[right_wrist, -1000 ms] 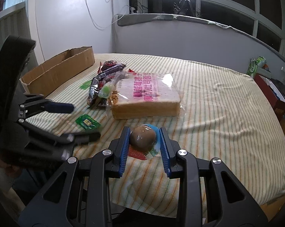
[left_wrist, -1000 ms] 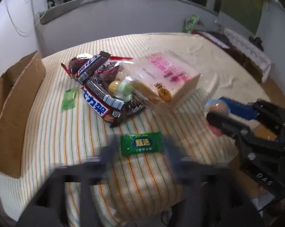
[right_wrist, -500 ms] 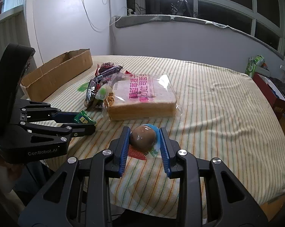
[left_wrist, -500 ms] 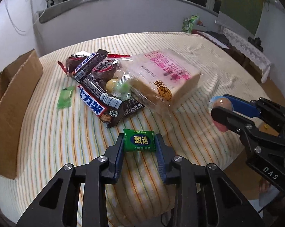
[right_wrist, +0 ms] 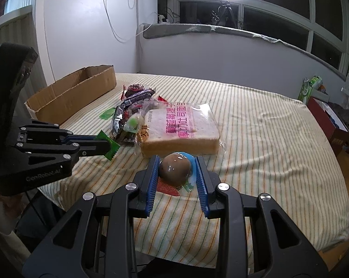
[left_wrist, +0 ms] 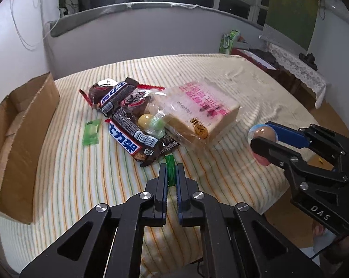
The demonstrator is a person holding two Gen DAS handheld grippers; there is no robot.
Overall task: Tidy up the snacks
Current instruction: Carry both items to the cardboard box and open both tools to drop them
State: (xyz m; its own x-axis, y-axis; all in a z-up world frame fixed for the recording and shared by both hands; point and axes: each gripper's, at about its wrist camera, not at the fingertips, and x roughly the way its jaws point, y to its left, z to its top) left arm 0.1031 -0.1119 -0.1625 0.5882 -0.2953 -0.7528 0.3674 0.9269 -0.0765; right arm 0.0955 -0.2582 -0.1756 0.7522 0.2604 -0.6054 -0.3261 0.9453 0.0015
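My left gripper (left_wrist: pixel 171 170) is shut on a small green candy packet (left_wrist: pixel 170 168), pinched edge-on and lifted just off the striped cloth; in the right wrist view the same green candy packet (right_wrist: pixel 110 144) sticks out of the left gripper (right_wrist: pixel 106 147). My right gripper (right_wrist: pixel 176 164) is shut on a packaged brown egg (right_wrist: pixel 175 168), held above the table's near edge; the left wrist view shows that packaged egg (left_wrist: pixel 262 133) at the right. A snack pile lies mid-table: chocolate bars (left_wrist: pixel 130 136), a bagged bread loaf (left_wrist: pixel 201 113) and another green sachet (left_wrist: pixel 91 131).
An open cardboard box (left_wrist: pixel 16 125) stands on the left side of the table, also cardboard box (right_wrist: pixel 74 92) in the right wrist view. The striped tablecloth (right_wrist: pixel 267 127) is bare to the right of the loaf. A windowsill and a ring light are behind.
The left gripper's jaws closed on the green candy packet, which turned from flat to edge-on and rose slightly off the cloth. The right gripper kept still with the egg.
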